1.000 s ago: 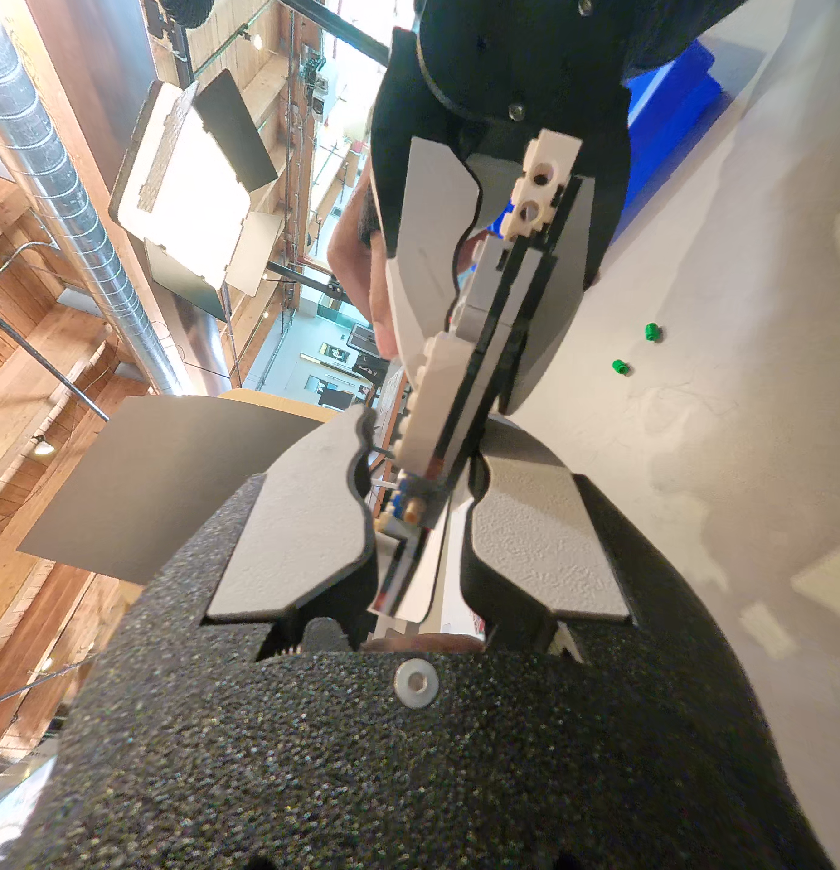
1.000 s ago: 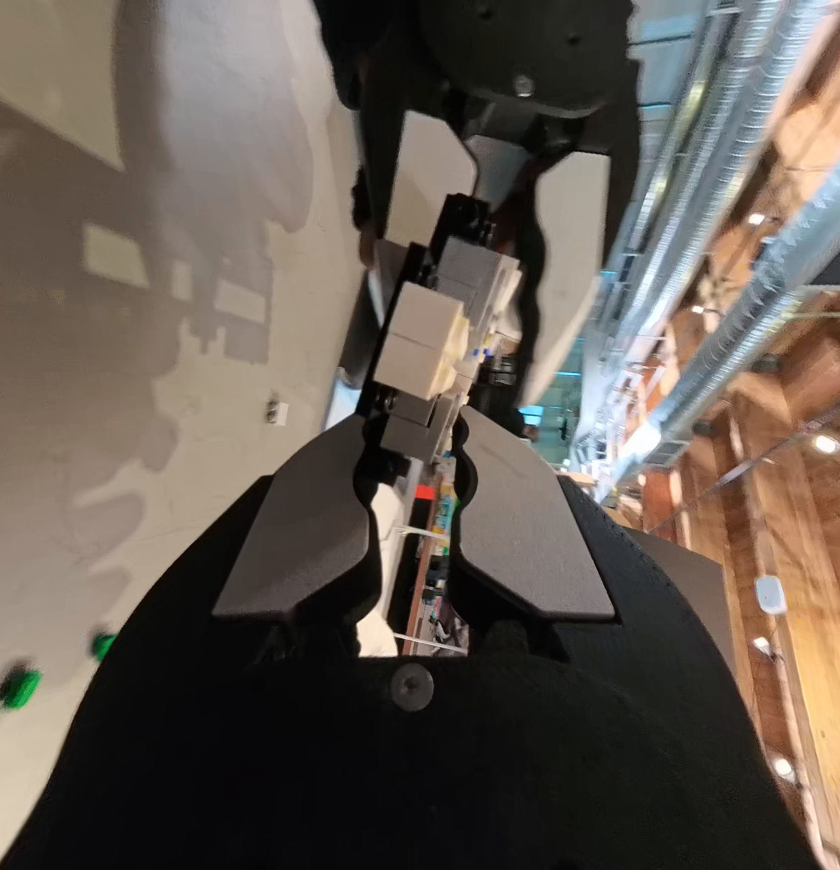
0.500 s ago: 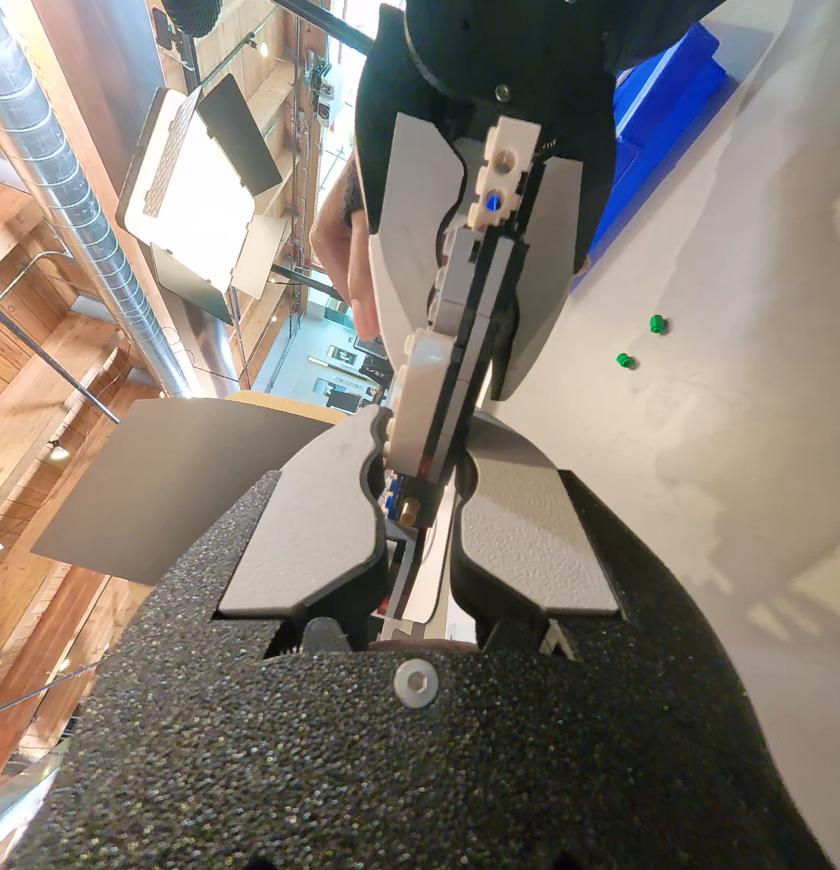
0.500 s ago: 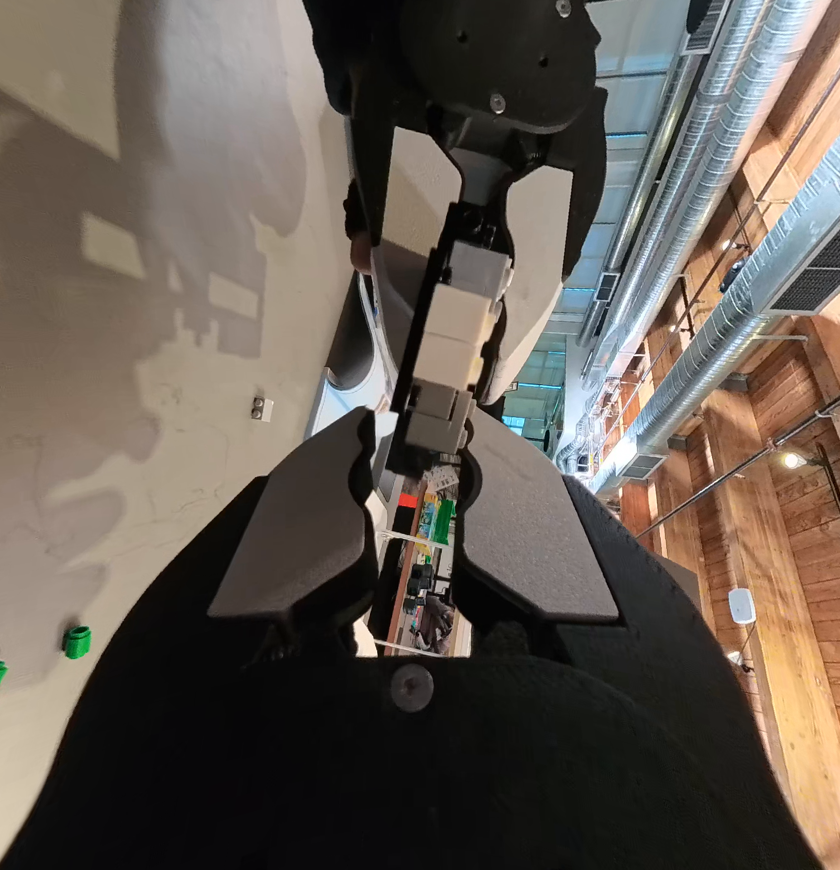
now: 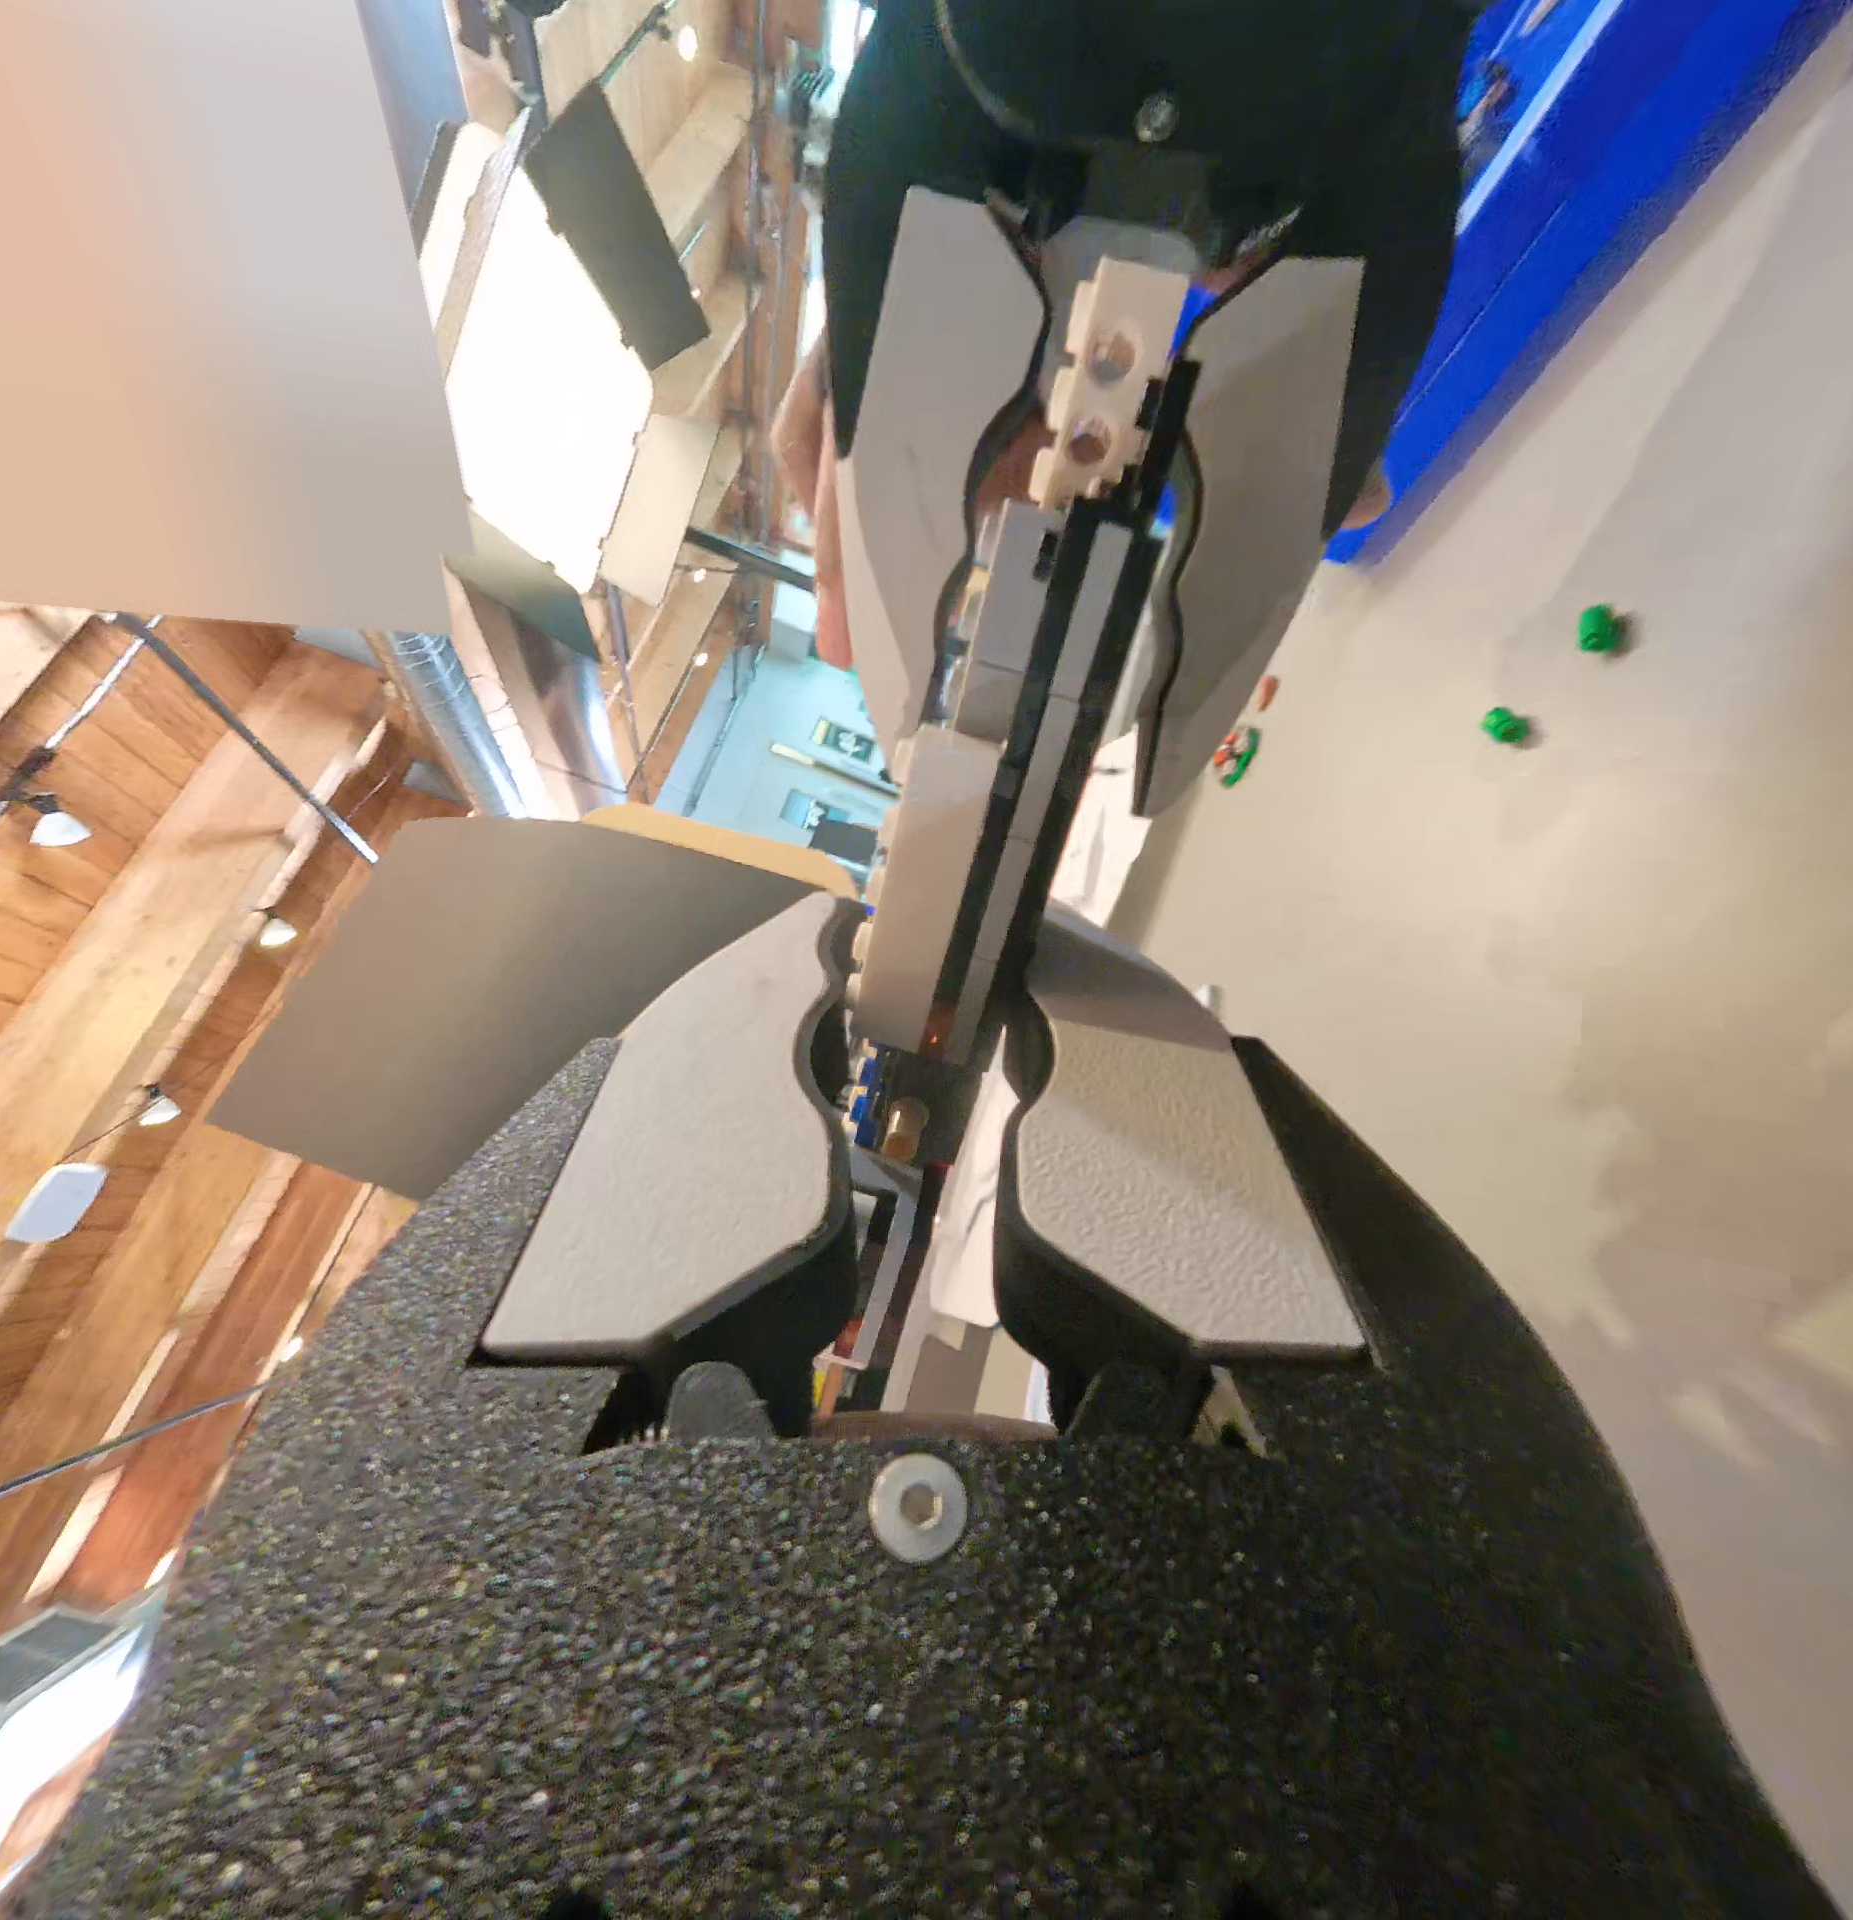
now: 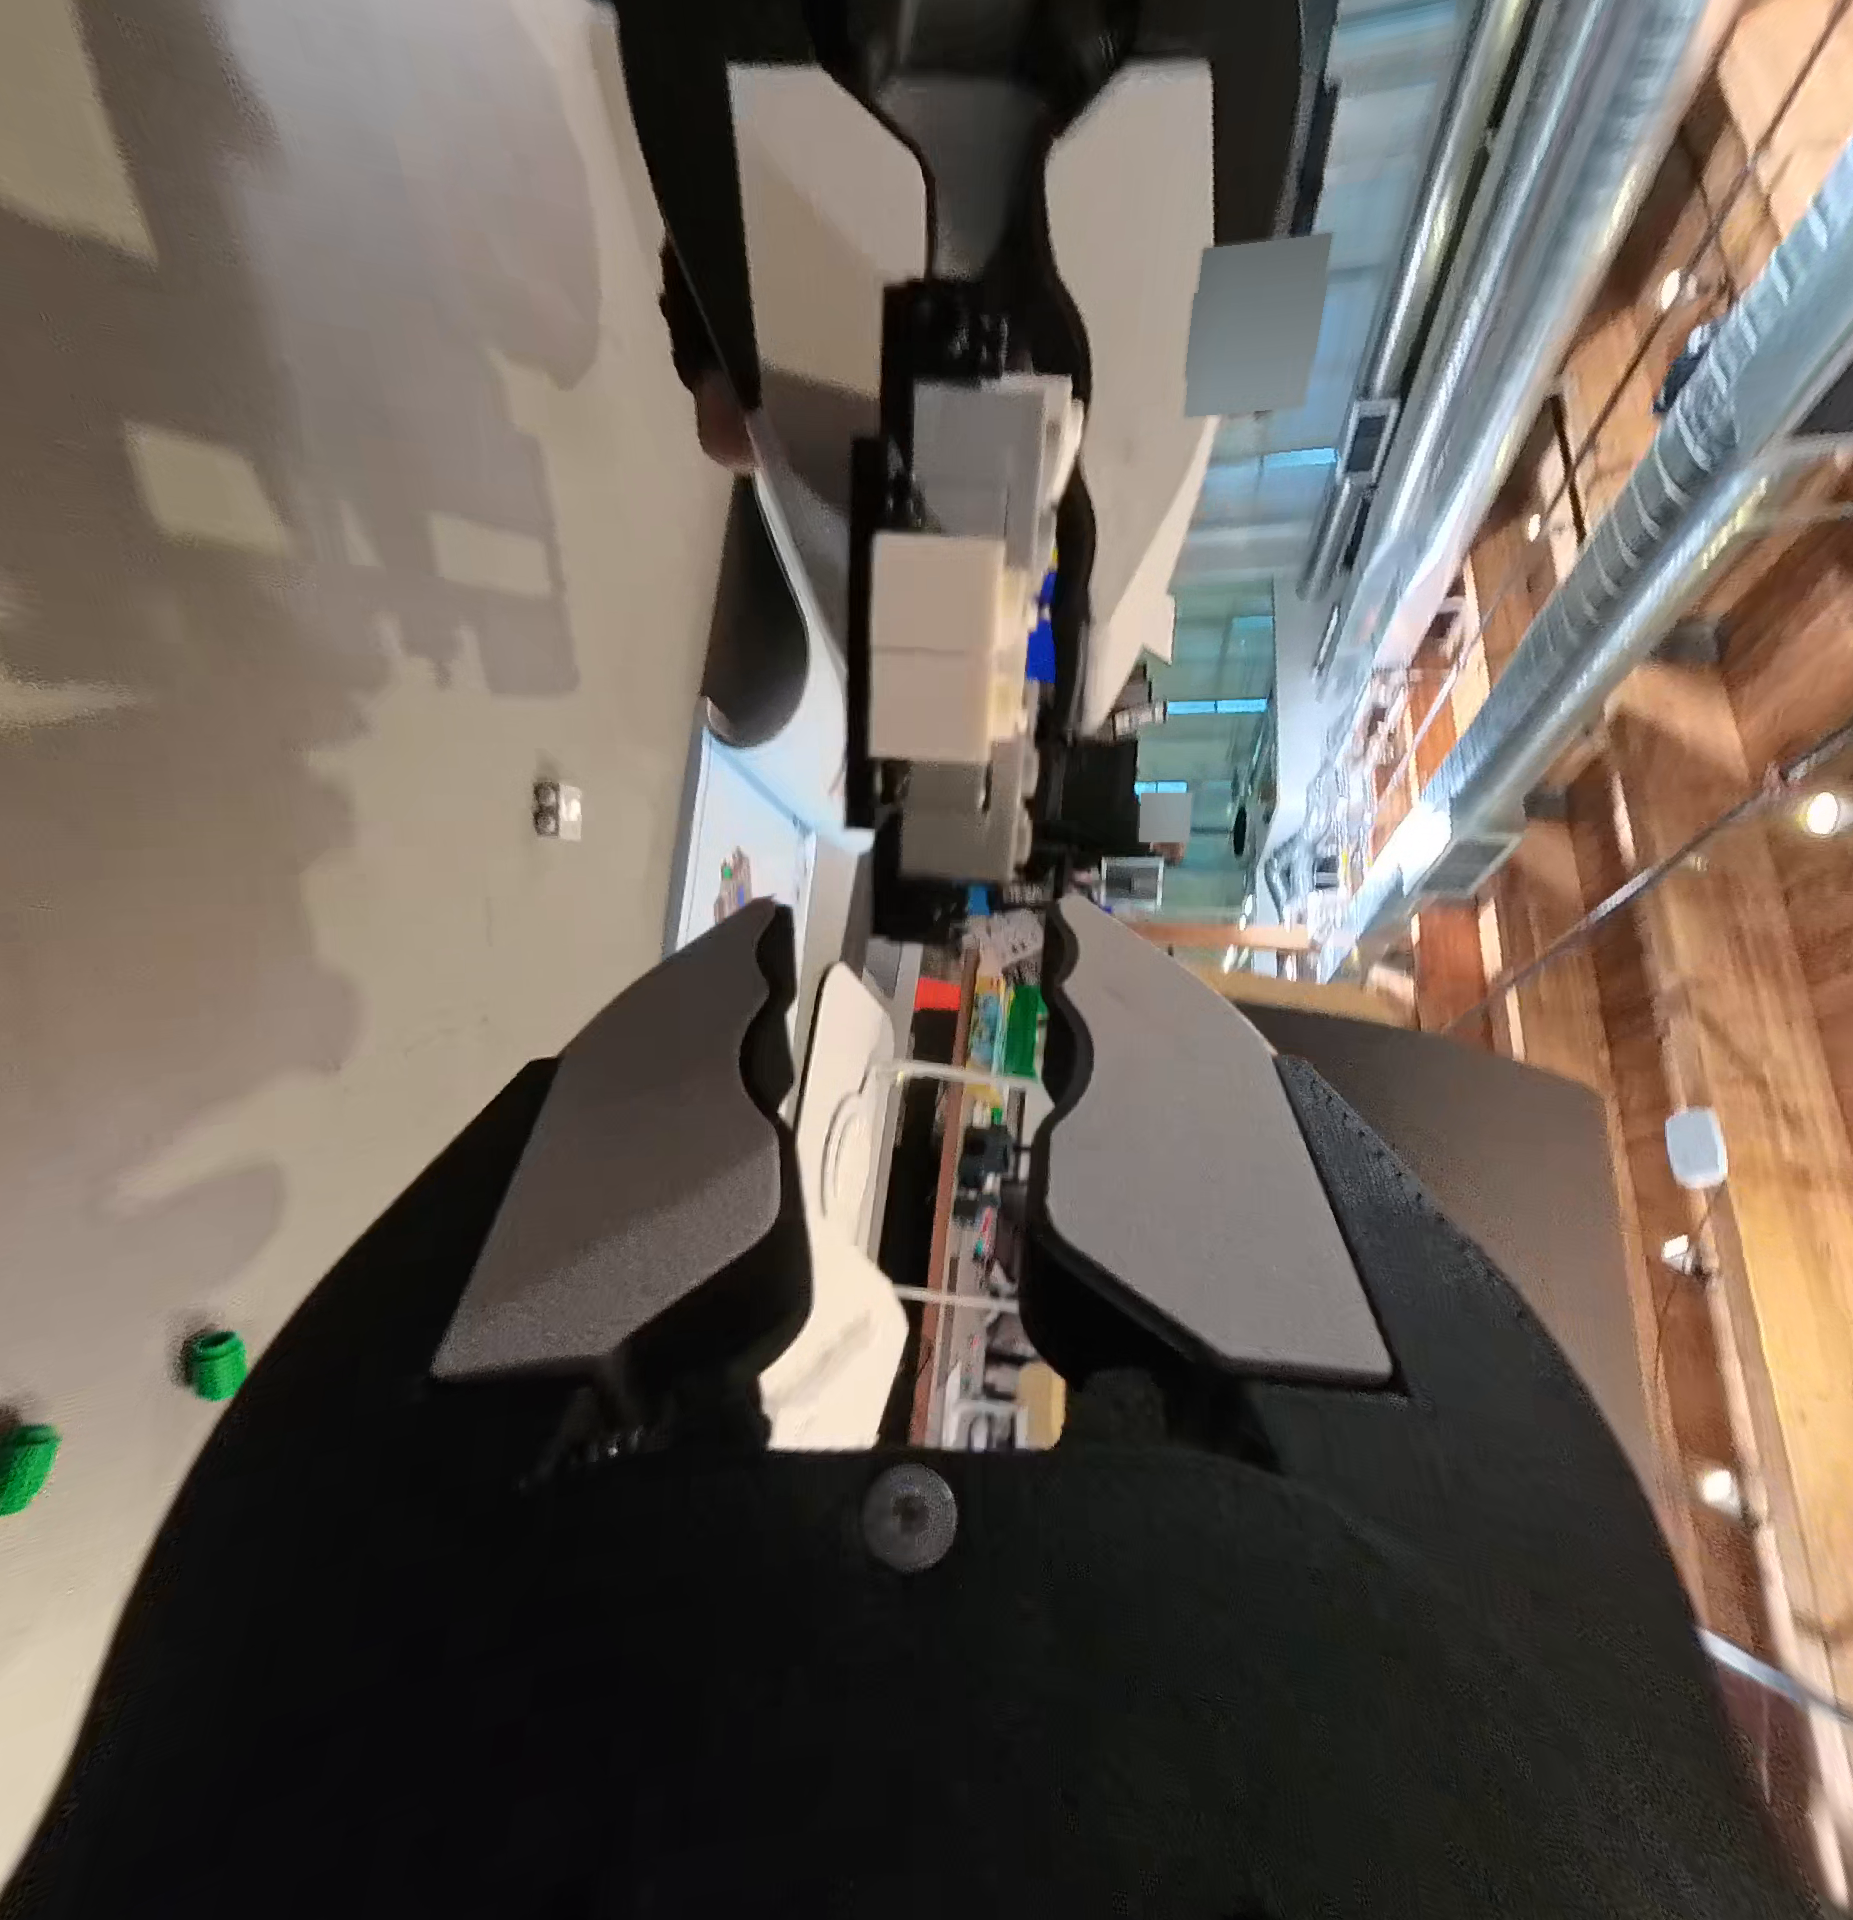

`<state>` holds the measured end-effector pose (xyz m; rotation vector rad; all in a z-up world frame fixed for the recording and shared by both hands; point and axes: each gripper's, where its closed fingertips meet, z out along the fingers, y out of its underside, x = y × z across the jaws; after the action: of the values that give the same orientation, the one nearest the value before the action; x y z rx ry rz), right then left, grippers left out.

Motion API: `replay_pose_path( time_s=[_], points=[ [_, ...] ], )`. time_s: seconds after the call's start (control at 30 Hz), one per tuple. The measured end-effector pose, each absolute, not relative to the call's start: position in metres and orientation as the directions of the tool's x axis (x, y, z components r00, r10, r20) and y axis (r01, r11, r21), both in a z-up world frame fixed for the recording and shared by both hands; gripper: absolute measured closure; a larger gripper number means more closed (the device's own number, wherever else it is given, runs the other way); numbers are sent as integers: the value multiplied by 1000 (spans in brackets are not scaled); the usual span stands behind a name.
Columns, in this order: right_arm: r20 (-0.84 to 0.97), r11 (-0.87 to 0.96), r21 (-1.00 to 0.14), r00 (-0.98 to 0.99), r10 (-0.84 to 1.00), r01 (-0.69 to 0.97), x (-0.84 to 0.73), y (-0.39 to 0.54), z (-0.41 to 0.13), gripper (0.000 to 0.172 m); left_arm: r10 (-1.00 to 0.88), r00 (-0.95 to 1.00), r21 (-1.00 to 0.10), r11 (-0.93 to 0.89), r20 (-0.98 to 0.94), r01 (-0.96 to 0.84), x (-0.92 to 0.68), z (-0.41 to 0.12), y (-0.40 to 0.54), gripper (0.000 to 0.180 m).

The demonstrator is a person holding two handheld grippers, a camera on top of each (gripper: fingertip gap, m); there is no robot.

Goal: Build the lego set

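The left gripper (image 5: 927, 971) pinches the near end of a long brick build (image 5: 1015, 748) of white, grey and black pieces, both pads pressed on its sides, as they were half a second ago. The right gripper (image 6: 917, 930) has changed: a second ago its jaws were narrow around the build's other end; now they stand wide, and the build's tip (image 6: 953, 831) sits just beyond the fingertips without touching either pad.

The left view shows the right gripper from the front, its 2 pale fingers (image 5: 922, 436) spread on either side of the build's far end, with a gap on each side. It also shows 2 green studs (image 5: 1504, 724) on the table (image 5: 1524, 1039) to its right, a small red-and-green piece (image 5: 1236, 750) nearer the build, and a blue bin (image 5: 1587, 208) beyond.

The right view shows the studs (image 6: 213, 1363) low to its left, a small grey brick (image 6: 556, 808) on the table, and a printed sheet (image 6: 745, 873) just left of its fingertips.
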<state>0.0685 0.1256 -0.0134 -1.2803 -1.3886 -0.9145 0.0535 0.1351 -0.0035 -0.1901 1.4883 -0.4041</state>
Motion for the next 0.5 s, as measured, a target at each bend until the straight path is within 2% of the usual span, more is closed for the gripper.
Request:
replay_pose_path(
  time_s=[0.13,0.37,0.5],
  points=[
    [970,64,-164,150,189,984,79,123,-23,121,-389,105,-376,918,-915,125,55,-3,150,155],
    [962,75,-271,273,-17,960,77,108,-9,121,-365,136,-351,929,-921,114,59,-14,160,155],
    [968,125,-241,248,-40,962,68,107,-10,123,-367,114,-350,926,-923,144,60,-20,155,155]
  ],
)
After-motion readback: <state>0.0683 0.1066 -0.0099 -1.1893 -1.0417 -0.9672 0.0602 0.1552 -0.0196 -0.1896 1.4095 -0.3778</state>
